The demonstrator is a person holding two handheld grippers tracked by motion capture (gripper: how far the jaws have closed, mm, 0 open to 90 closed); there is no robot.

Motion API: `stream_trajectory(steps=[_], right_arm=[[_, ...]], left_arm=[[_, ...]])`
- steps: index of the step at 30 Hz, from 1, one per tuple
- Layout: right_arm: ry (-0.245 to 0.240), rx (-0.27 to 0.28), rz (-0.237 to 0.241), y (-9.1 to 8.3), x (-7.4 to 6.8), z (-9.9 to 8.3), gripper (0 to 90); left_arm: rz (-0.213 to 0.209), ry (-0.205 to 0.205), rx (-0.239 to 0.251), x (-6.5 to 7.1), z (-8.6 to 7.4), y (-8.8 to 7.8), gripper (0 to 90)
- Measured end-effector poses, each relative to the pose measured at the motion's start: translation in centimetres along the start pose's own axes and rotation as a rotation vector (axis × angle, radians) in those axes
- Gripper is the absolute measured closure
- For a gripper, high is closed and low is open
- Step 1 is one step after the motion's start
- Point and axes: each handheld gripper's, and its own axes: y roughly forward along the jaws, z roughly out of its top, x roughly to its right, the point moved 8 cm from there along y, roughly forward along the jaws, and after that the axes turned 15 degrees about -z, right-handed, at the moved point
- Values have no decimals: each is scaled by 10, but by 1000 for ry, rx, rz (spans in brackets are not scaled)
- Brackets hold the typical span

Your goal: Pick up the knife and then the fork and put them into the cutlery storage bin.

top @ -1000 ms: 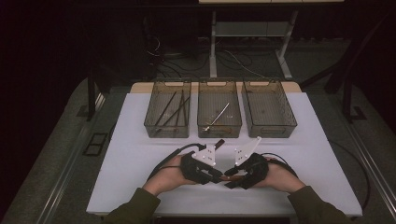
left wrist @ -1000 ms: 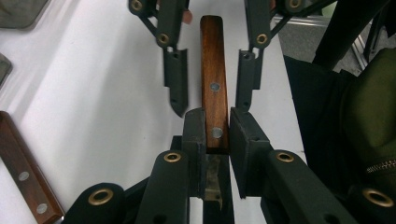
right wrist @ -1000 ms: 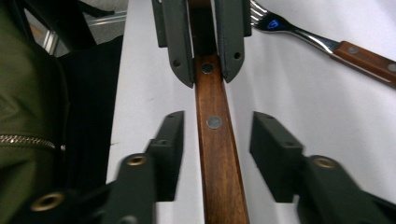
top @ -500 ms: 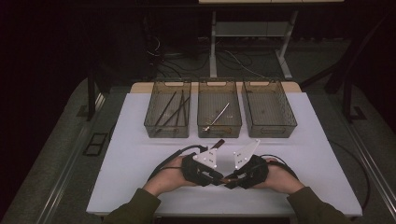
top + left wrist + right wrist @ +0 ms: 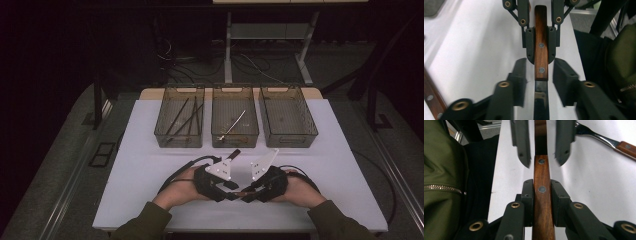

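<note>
A utensil with a riveted wooden handle (image 5: 541, 202) and a dark metal blade (image 5: 540, 100) lies level between my two grippers near the table's front edge (image 5: 243, 192). My right gripper (image 5: 541, 186) is shut on the wooden handle, both pads pressed against its sides. My left gripper (image 5: 540, 72) faces it. Its jaws have just been opening and now stand apart on either side of the utensil's neck without touching it. In the high view the left gripper (image 5: 226, 186) and the right gripper (image 5: 254, 189) meet nose to nose.
A second wooden-handled utensil (image 5: 604, 141) lies on the white table (image 5: 150, 165) just behind the grippers. Three clear trays stand at the back: the left tray (image 5: 162, 131) holds several dark sticks, the middle tray (image 5: 217, 134) one metal utensil, the right tray (image 5: 310, 127) looks bare.
Both hands stay in place. The left gripper's jaws have come off the utensil, while the right gripper keeps hold of the handle.
</note>
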Motion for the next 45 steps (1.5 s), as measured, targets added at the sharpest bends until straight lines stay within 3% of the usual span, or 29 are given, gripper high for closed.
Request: stream_trajectory(steps=[9,20,27,28,34,39,45], right_arm=[[24,-21,-32,0,8,-7,746],[59,-19,-51,-3,16,-13,745],[81,-18,-65,-6,21,-17,745],[83,-17,-70,-7,23,-18,745],[113,-1,-88,-13,30,-21,745],[141,18,-111,-19,37,-23,745],[172,41,-130,-27,43,-25,745]], left_arm=[[62,-42,73,-6,-9,-12,431],[174,-109,148,-10,-26,-30,328],[263,-168,203,-15,-35,-41,265],[269,-166,190,-15,-37,-44,255],[347,-214,226,-17,-51,-54,167],[413,-245,261,-15,-65,-61,134],[476,-290,284,-11,-82,-70,27]])
